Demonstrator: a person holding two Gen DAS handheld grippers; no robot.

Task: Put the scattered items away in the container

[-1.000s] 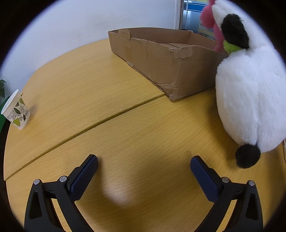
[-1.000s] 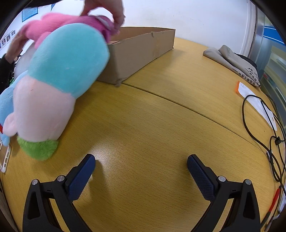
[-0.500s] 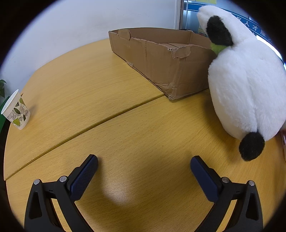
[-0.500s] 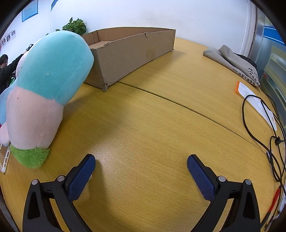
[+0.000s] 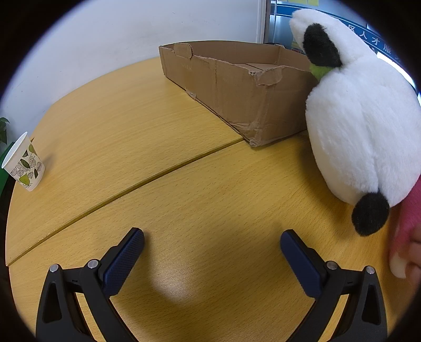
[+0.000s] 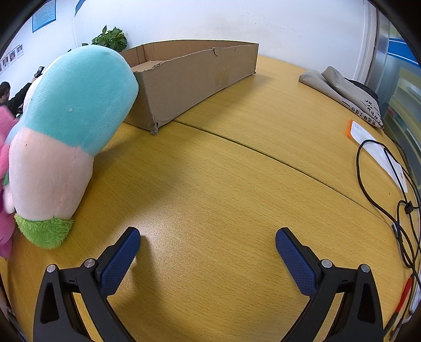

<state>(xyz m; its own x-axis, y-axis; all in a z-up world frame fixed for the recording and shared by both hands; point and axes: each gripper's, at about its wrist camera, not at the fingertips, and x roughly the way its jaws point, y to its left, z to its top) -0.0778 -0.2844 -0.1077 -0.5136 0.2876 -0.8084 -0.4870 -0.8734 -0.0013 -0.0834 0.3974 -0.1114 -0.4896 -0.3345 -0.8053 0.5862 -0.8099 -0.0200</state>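
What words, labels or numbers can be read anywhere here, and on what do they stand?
"人才服": white characters on the blue wall sign, partly cut off by the white plush toy.
Grey cloth bag: black printed characters, too small and tilted to read.
White paper slip: faint print, unreadable.
Blue wall poster: blurred.
Paper cup: leaf pattern only.
Cardboard box: none.

Bright even overhead light, soft glare on the table, fisheye-bent edges, black corner vignetting.
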